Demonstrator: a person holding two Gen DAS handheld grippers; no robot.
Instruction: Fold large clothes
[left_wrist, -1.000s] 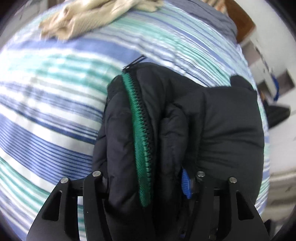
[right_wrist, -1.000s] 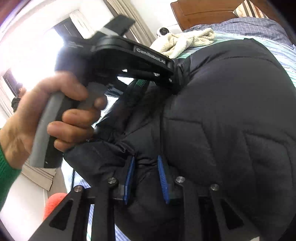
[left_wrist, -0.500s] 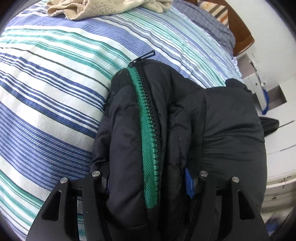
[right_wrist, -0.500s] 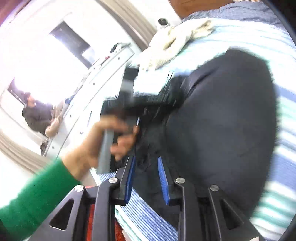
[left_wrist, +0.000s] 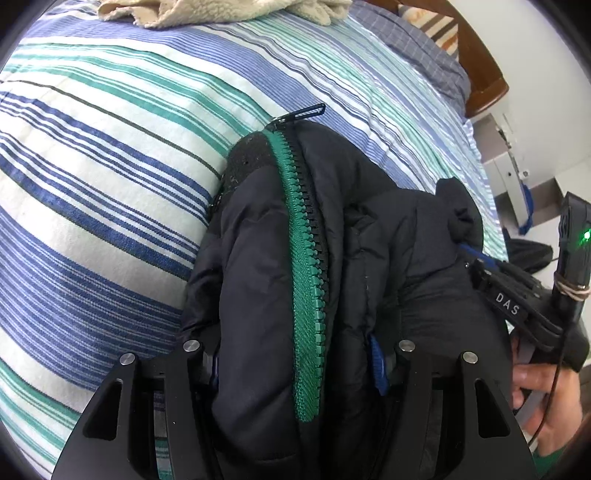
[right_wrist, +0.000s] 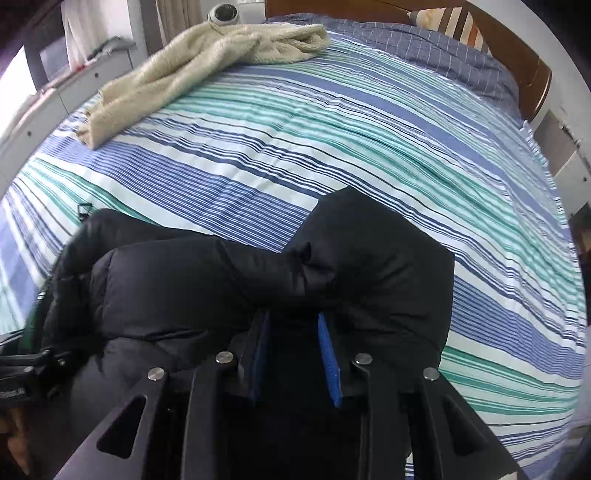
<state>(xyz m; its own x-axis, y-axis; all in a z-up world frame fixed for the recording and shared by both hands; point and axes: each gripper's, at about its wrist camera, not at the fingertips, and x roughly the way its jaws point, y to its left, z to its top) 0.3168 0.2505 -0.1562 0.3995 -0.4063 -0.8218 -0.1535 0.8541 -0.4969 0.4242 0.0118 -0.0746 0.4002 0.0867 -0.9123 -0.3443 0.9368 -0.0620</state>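
A black puffer jacket (left_wrist: 251, 295) with a green zipper (left_wrist: 306, 295) lies bunched on the striped bed sheet (left_wrist: 110, 184). My left gripper (left_wrist: 299, 365) is shut on a thick fold of it, with the zipper running up between the fingers. In the right wrist view the same jacket (right_wrist: 369, 266) humps in front of my right gripper (right_wrist: 293, 354), whose blue pads (right_wrist: 328, 362) stand close together with dark jacket fabric pinched between them. The right tool's black body (left_wrist: 517, 306) and the hand (left_wrist: 543, 398) holding it show at the left wrist view's right edge.
A cream fleece garment (right_wrist: 192, 66) lies at the far left of the bed. A grey checked pillow (right_wrist: 424, 48) and a wooden headboard (right_wrist: 517, 66) close off the far end. White furniture (left_wrist: 506, 158) stands past the bed's right side.
The right gripper has swung round from facing the other hand and the window to looking down across the bed, still on the jacket. It has come into the left wrist view.
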